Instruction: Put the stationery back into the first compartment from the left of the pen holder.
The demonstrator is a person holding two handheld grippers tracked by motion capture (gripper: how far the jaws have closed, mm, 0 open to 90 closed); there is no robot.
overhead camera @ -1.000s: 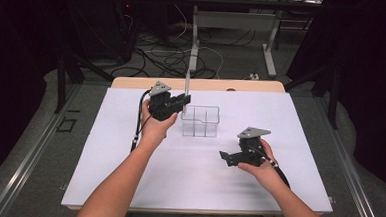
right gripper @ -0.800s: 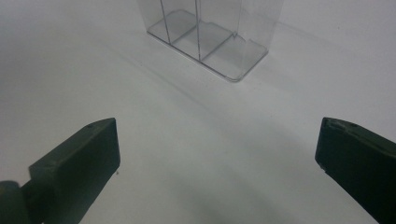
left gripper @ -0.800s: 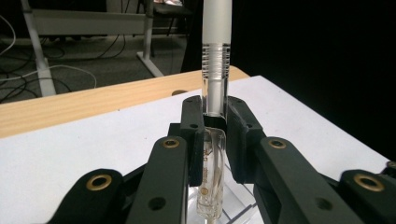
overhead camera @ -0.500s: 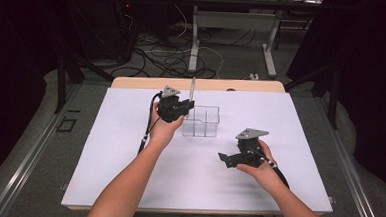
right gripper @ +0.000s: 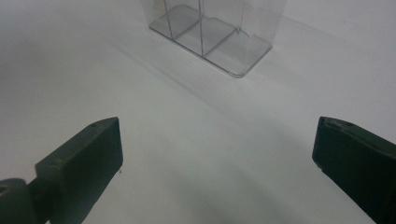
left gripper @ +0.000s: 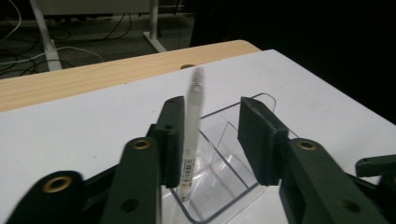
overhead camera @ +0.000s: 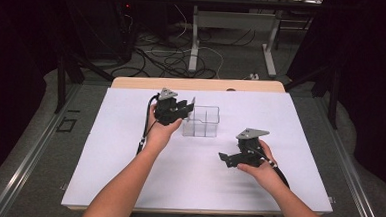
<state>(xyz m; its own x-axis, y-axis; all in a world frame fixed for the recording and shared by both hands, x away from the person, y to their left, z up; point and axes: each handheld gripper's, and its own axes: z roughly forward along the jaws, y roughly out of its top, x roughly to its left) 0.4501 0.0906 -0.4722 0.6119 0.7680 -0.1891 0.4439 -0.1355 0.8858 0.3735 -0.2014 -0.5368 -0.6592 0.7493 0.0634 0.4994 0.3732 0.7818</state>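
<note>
Nearest to me, low and right of centre in the high view, my right gripper [overhead camera: 228, 158] idles just above the white sheet [overhead camera: 127, 175] — jaws spread wide, nothing between them. In its own view the two black jaws sit in the bottom corners with bare sheet between, and the clear divided organiser [right gripper: 219, 32] at the top centre of the frame. I judge it's parked there to stay out of the way.

Further up, centre-left of the high view, my left gripper [overhead camera: 183, 108] is over the left end of the organiser [overhead camera: 202, 122]. Its jaws stand apart, and in the left gripper view the pen [left gripper: 191, 135] — pale, translucent, a small barcode label near its lower end — stands nearly upright right by the left jaw, with a clear gap to the right one. Its upper end is blurred; its lower tip is down inside a compartment of the organiser [left gripper: 219, 154], so I'd call this the release, the pen dropping into its slot. Whether it touches the left jaw, I can't tell.

Beyond, the bare wooden table edge [overhead camera: 197, 83], then cables on the dark floor [overhead camera: 173, 57].
</note>
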